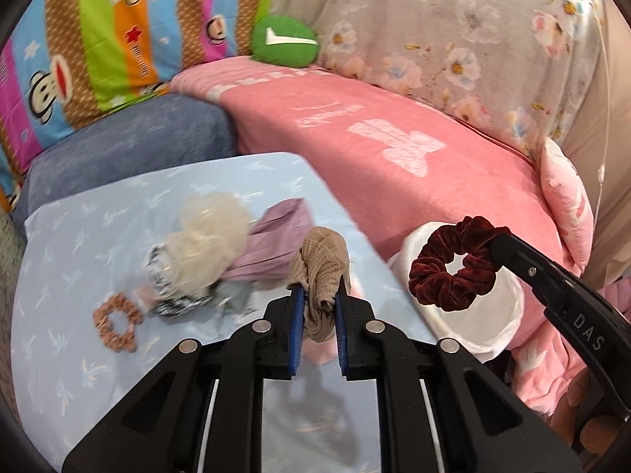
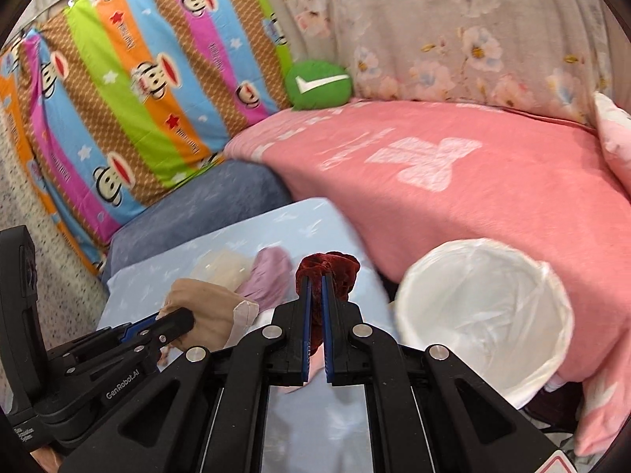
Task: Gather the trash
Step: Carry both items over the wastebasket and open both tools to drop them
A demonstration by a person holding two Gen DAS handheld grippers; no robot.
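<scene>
My left gripper point(image 1: 320, 287) is shut on a tan ribbed scrunchie point(image 1: 319, 272), held above the light blue cloth point(image 1: 79, 256). My right gripper point(image 2: 316, 280) is shut on a dark red velvet scrunchie point(image 2: 329, 272); in the left wrist view that scrunchie point(image 1: 451, 268) hangs over the white-lined trash bin point(image 1: 493, 315). The bin point(image 2: 481, 307) sits to the right of my right gripper. On the cloth lie a cream scrunchie point(image 1: 209, 232), a lilac one point(image 1: 272, 244), a black-and-white one point(image 1: 169, 295) and a pink-brown one point(image 1: 116, 323).
A pink blanket point(image 1: 414, 149) covers the sofa seat behind the bin. A green round cushion point(image 1: 286, 41), a striped monkey-print pillow point(image 2: 130, 90) and a floral cover point(image 1: 453, 31) are at the back. A blue-grey cushion point(image 1: 130, 149) lies beyond the cloth.
</scene>
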